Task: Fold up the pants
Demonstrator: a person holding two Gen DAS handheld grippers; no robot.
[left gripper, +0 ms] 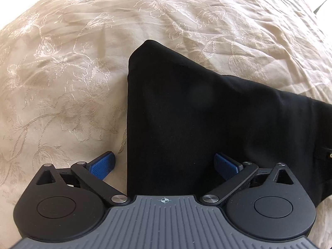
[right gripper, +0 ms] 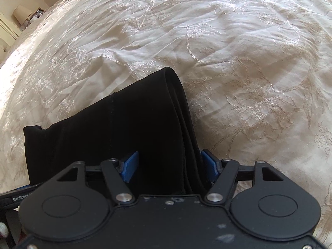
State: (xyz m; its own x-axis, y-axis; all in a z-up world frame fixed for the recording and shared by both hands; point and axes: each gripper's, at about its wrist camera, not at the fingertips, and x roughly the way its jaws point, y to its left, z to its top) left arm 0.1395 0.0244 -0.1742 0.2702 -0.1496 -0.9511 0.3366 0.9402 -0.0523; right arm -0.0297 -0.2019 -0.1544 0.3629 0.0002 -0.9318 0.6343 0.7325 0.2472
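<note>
The black pants (left gripper: 207, 124) lie folded into a flat stack on a cream bedspread (left gripper: 62, 83). My left gripper (left gripper: 165, 166) hangs over their left straight edge and is open wide. One blue pad (left gripper: 103, 165) is above the bedspread, the other above the black cloth, and neither presses on it. In the right wrist view the pants (right gripper: 124, 128) show a layered folded edge on their right side. My right gripper (right gripper: 170, 165) straddles that edge and is open, with the layers lying loose between its blue pads (right gripper: 130, 166).
The cream bedspread (right gripper: 228, 62), embroidered with flowers and creased, spreads all around the pants. A lamp (right gripper: 20, 13) and pale furniture stand beyond the bed's far left corner. A black part with white lettering (right gripper: 18, 197) shows at the lower left of the right wrist view.
</note>
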